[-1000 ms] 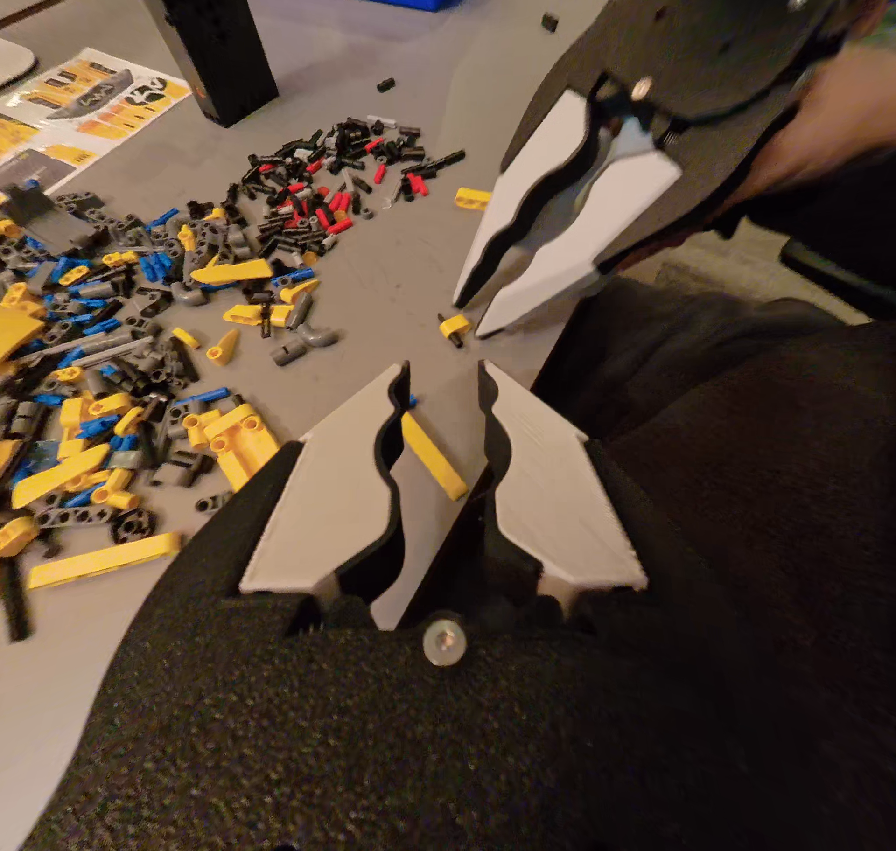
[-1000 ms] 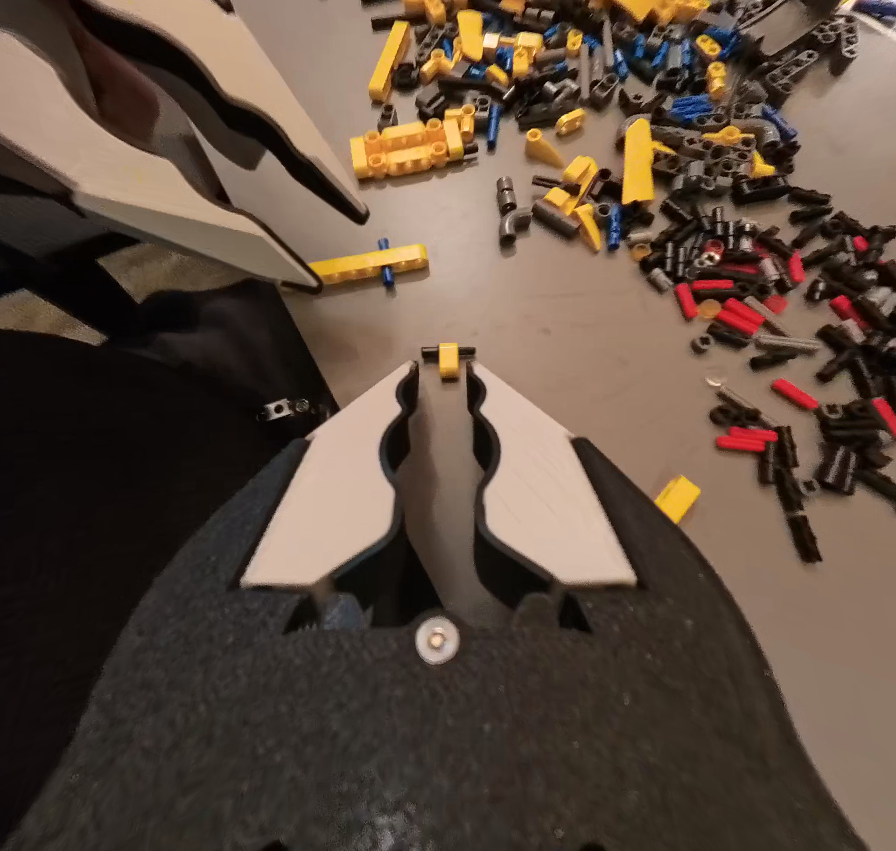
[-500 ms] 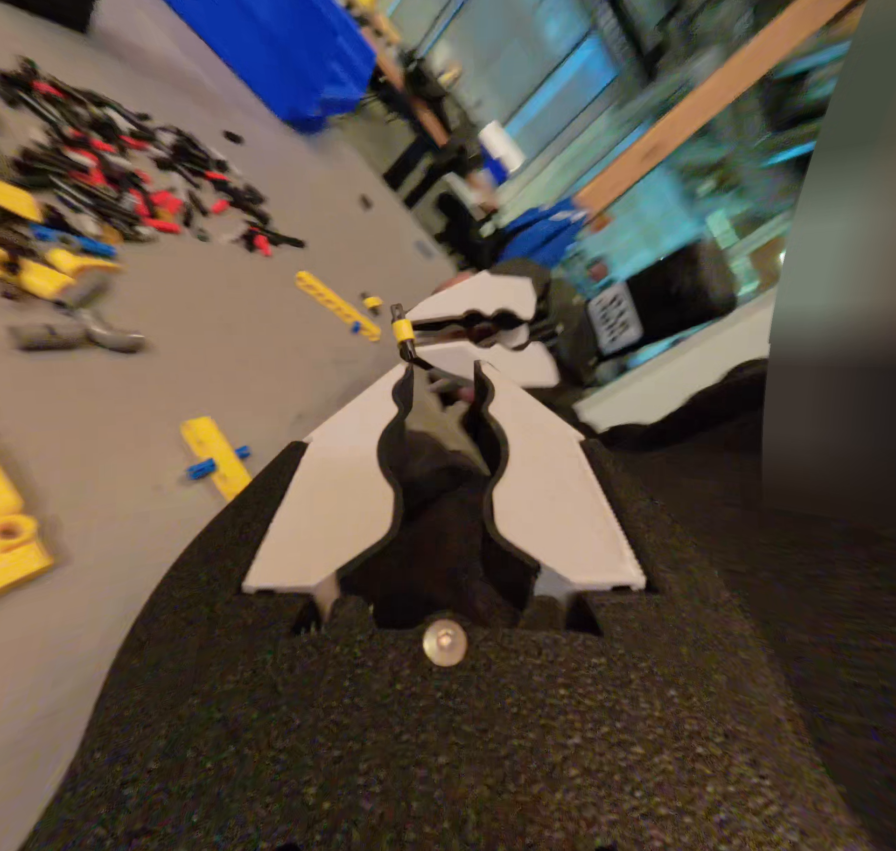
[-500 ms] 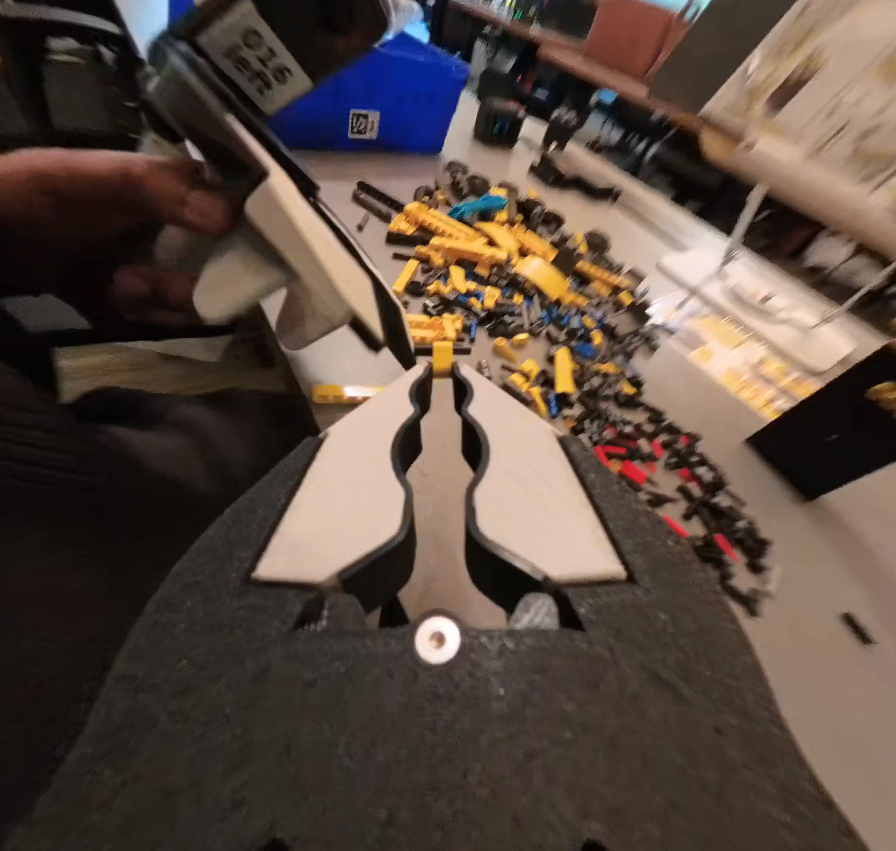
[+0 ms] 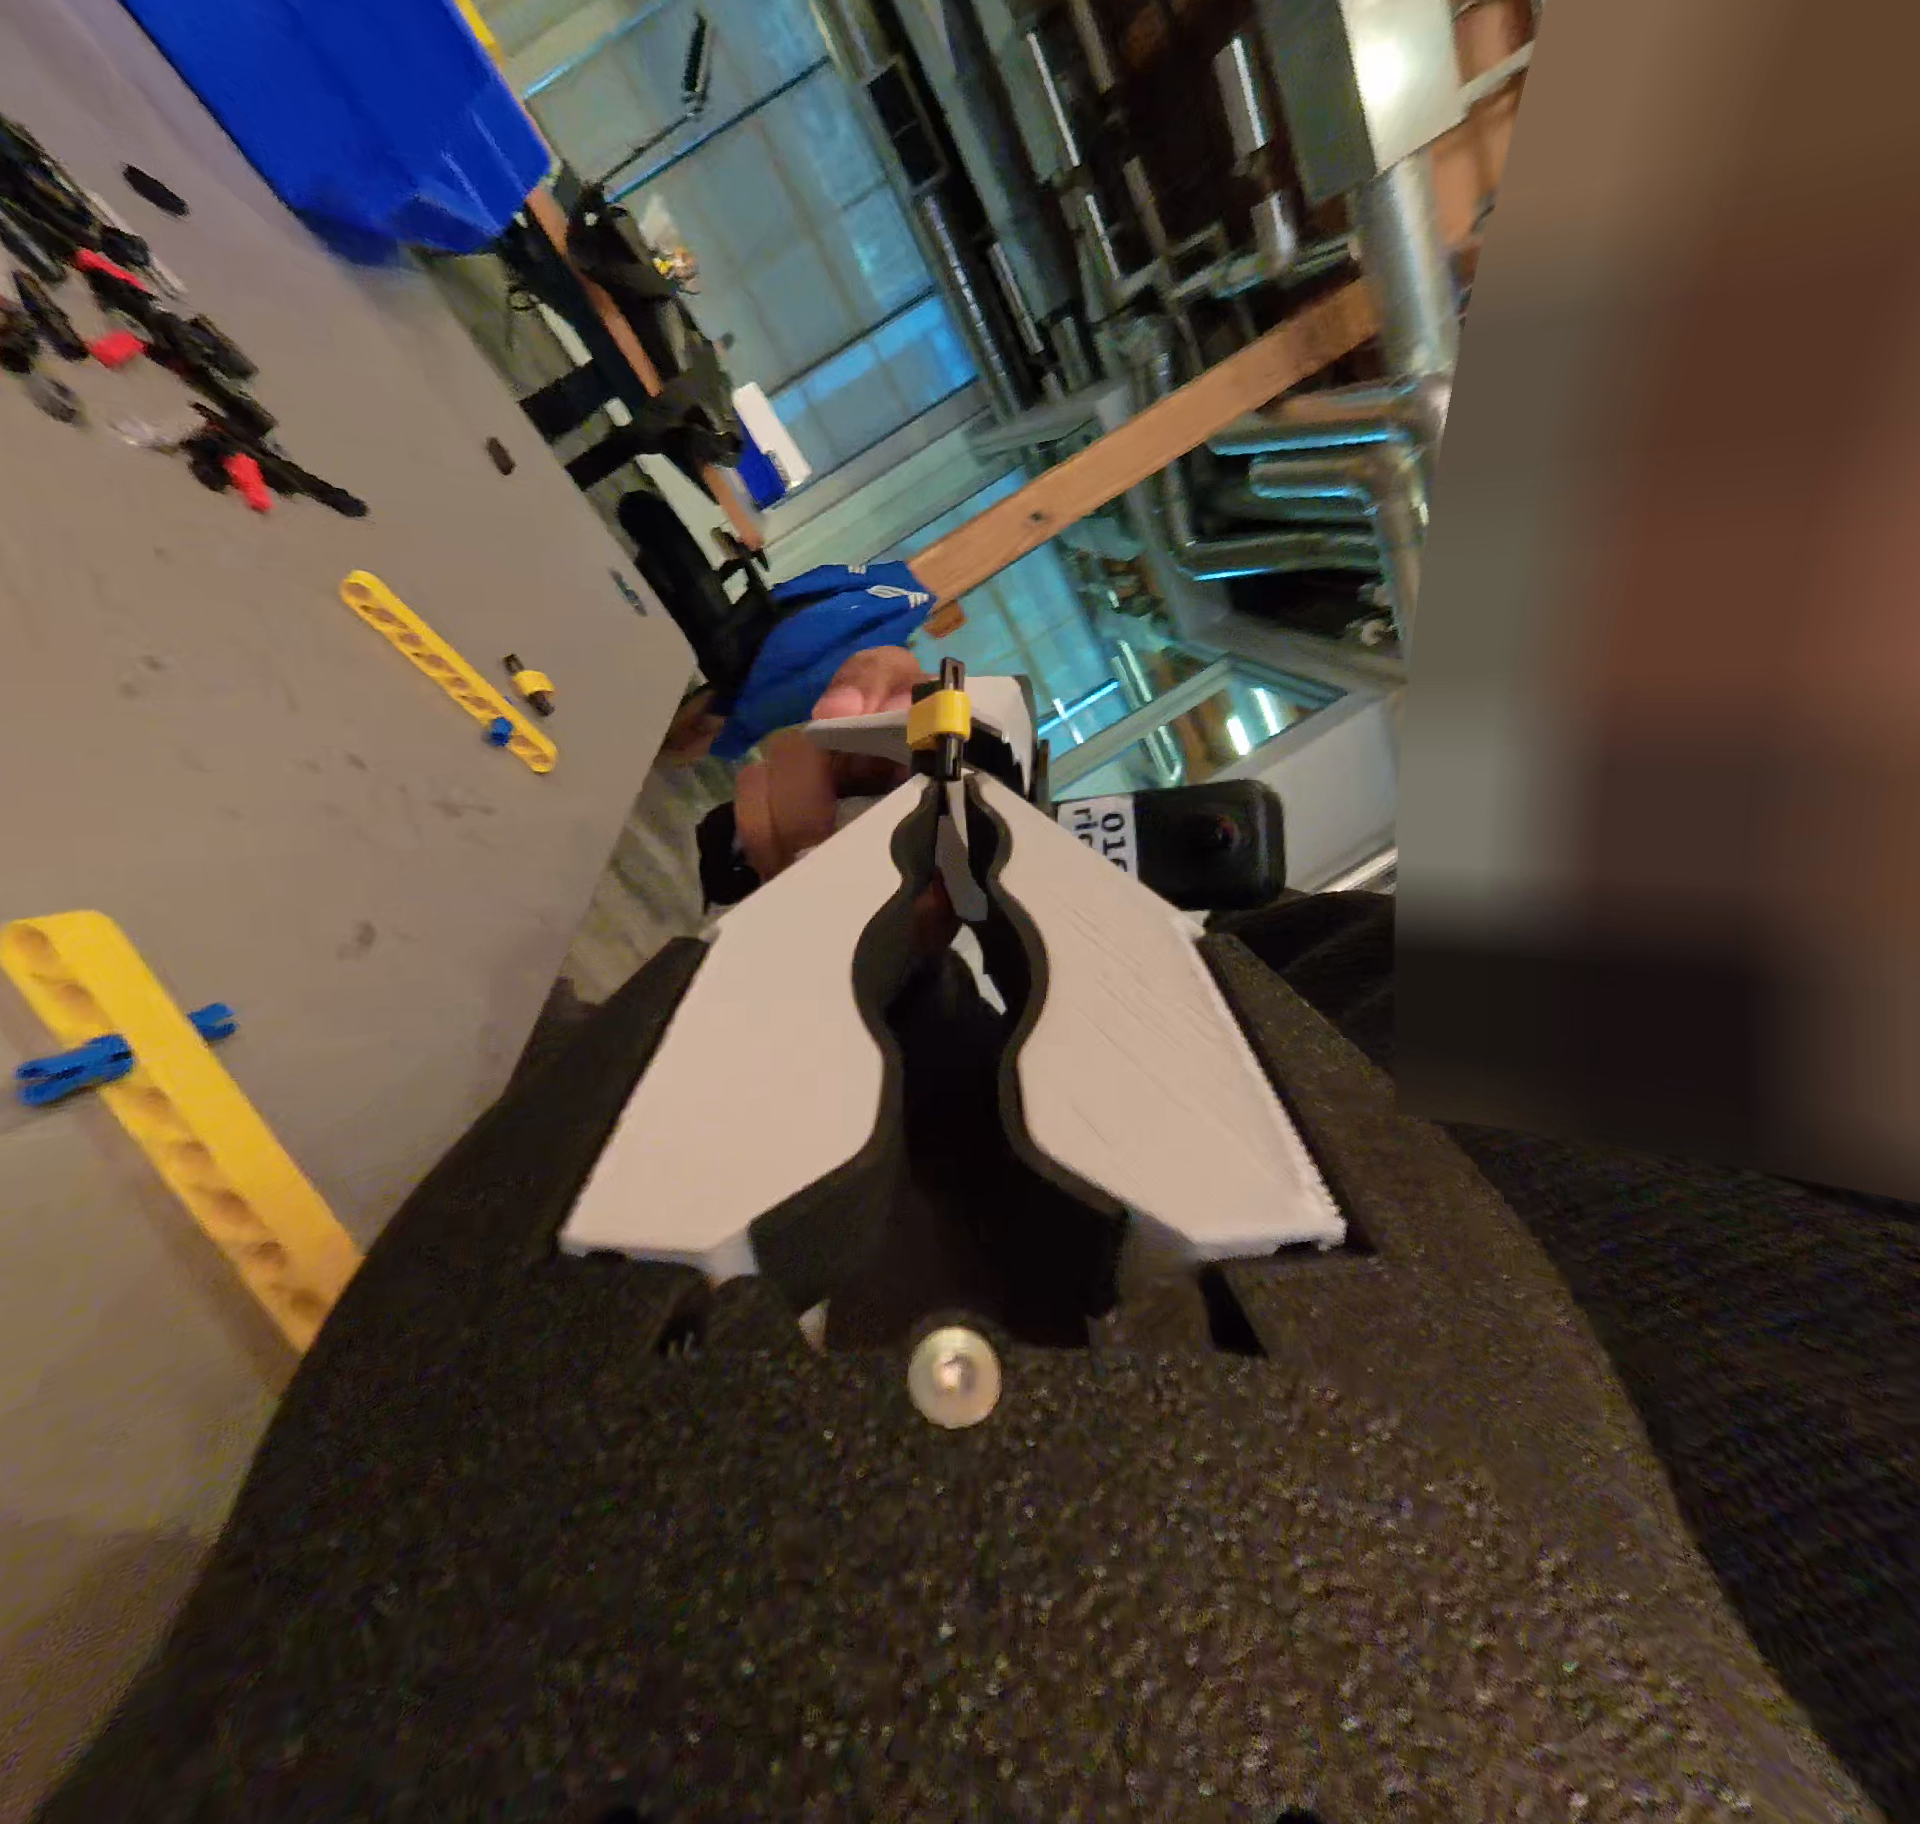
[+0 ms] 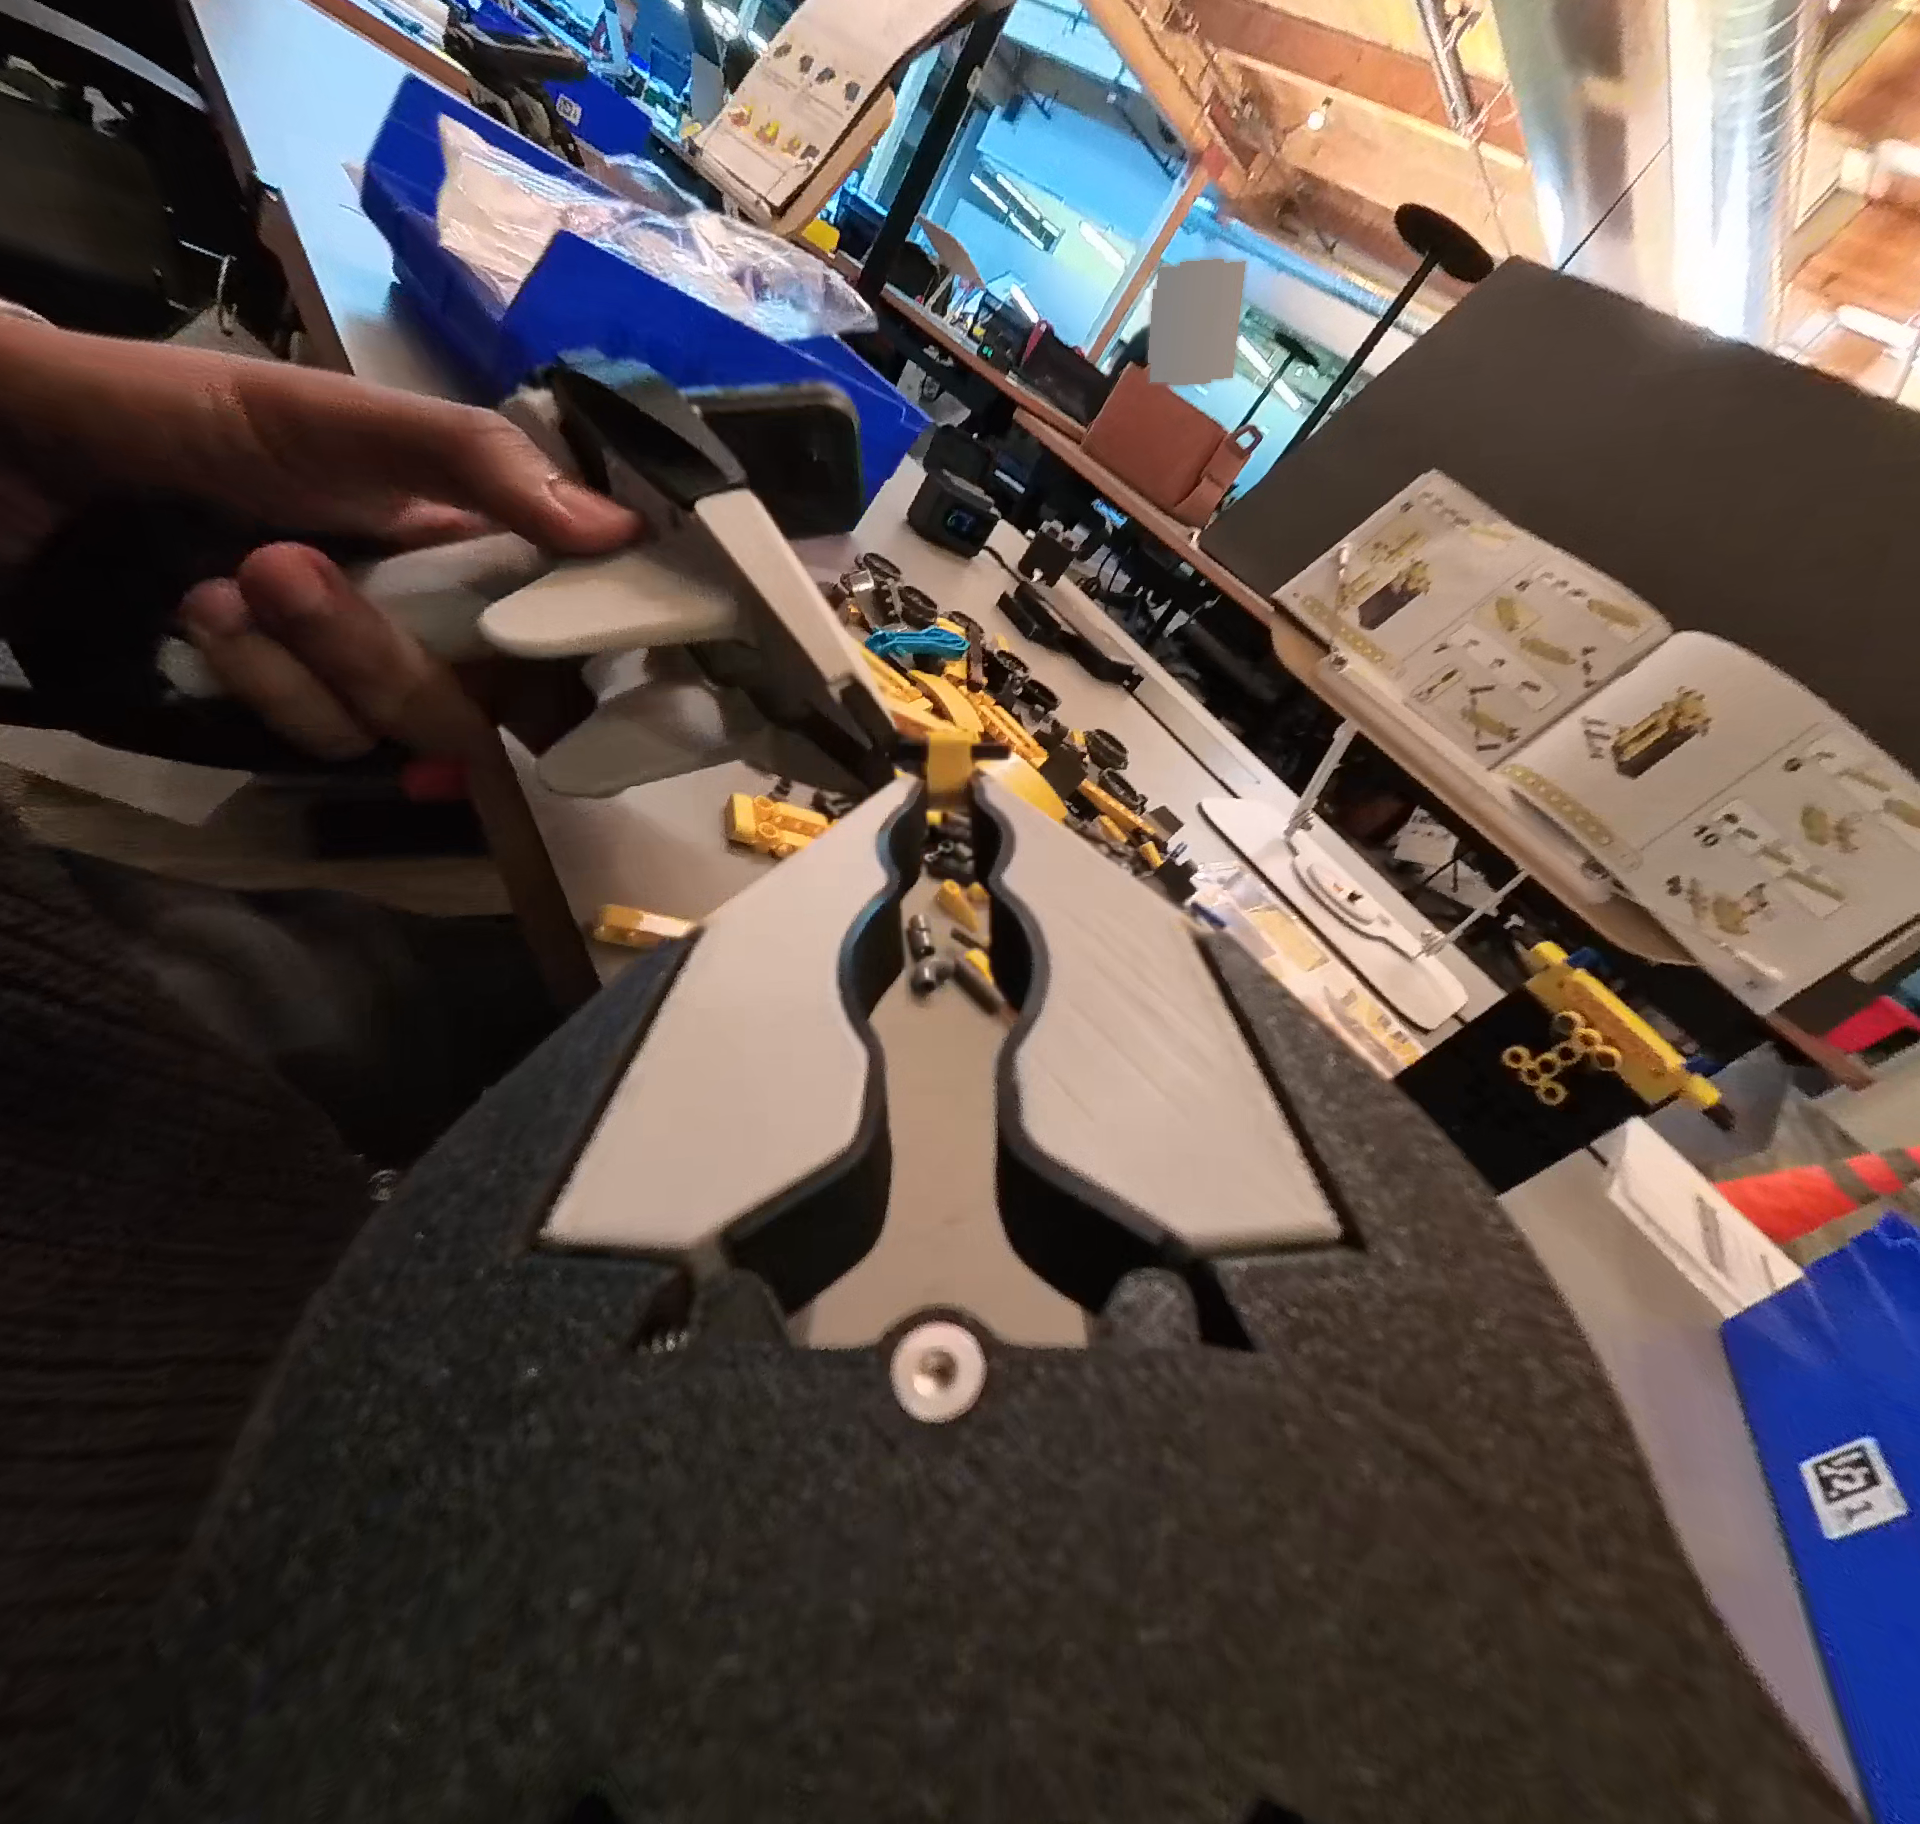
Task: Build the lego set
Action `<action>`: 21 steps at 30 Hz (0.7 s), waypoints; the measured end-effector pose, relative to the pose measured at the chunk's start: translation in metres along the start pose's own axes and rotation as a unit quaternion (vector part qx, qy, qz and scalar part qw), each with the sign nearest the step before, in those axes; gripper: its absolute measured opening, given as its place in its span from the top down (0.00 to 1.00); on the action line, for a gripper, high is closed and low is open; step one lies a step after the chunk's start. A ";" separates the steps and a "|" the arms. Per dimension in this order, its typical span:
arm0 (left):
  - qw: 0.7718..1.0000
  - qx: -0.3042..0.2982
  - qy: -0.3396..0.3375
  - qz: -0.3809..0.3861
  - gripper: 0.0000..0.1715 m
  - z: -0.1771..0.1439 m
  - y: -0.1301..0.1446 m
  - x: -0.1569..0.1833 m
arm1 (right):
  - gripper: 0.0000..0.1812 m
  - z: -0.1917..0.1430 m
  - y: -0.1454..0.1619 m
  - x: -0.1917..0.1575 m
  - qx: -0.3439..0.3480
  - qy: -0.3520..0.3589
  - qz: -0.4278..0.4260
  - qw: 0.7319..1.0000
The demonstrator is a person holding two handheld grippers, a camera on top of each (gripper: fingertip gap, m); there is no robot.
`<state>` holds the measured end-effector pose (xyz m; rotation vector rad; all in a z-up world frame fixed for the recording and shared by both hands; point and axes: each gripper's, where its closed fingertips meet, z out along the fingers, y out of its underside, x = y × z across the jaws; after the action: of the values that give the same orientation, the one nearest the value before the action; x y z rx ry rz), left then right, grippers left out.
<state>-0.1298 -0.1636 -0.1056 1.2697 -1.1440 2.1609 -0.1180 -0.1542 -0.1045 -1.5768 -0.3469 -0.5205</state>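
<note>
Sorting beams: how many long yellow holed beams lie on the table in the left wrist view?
2. The far beam lies mid-left; the near beam, at the left edge, carries a blue pin. Others may be out of frame.

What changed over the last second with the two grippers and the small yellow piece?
The right gripper closed on the yellow connector with black pin and lifted it off the table. The left gripper rose too and pinched the pin's end. The loose parts pile stayed put.
</note>
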 end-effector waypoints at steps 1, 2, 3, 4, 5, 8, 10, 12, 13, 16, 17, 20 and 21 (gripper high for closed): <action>1.000 0.003 0.003 -0.001 0.98 0.001 0.000 0.000 | 0.96 -0.001 -0.001 0.001 0.002 0.003 -0.004 1.000; 1.000 0.004 -0.001 0.003 0.97 0.002 0.000 0.000 | 0.96 -0.001 -0.001 0.001 0.001 0.005 -0.009 1.000; 1.000 0.005 -0.007 0.009 0.97 0.003 0.000 -0.001 | 0.96 -0.002 -0.001 0.002 -0.001 0.005 -0.013 1.000; 1.000 0.006 -0.011 0.015 0.97 0.003 -0.001 -0.001 | 0.96 -0.003 -0.001 0.002 -0.001 0.005 -0.016 1.000; 1.000 0.009 -0.016 0.021 0.97 0.003 -0.002 -0.002 | 0.96 -0.003 0.000 0.002 -0.002 0.006 -0.018 1.000; 0.999 0.009 -0.031 0.042 0.97 0.003 -0.003 -0.003 | 0.96 -0.002 0.001 0.001 -0.006 0.003 -0.017 1.000; 0.997 0.007 -0.042 0.060 0.98 0.001 -0.003 -0.003 | 0.96 -0.002 0.002 0.000 -0.007 0.000 -0.007 1.000; 0.993 0.001 -0.067 0.093 0.98 -0.001 -0.004 -0.006 | 0.96 -0.001 0.004 -0.001 -0.011 -0.013 0.029 0.999; 0.990 -0.008 -0.085 0.115 0.98 -0.003 -0.004 -0.009 | 0.95 -0.001 0.006 -0.002 -0.010 -0.024 0.065 0.998; 0.968 -0.052 -0.131 0.206 0.98 -0.008 0.001 -0.012 | 0.95 -0.005 0.006 0.000 0.004 -0.088 0.255 0.963; 0.954 -0.071 -0.155 0.245 0.98 -0.011 0.002 -0.015 | 0.95 -0.007 0.006 0.002 0.005 -0.114 0.325 0.939; 0.889 -0.145 -0.229 0.370 0.98 -0.020 0.011 -0.027 | 0.88 -0.009 0.011 0.007 -0.018 -0.176 0.474 0.863; 0.864 -0.169 -0.246 0.406 0.98 -0.021 0.015 -0.030 | 0.88 -0.010 0.013 0.004 -0.031 -0.197 0.498 0.844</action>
<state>-0.1359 -0.1538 -0.1432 1.3503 -2.5211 1.9890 -0.1092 -0.1650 -0.1129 -1.6786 0.2178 0.6148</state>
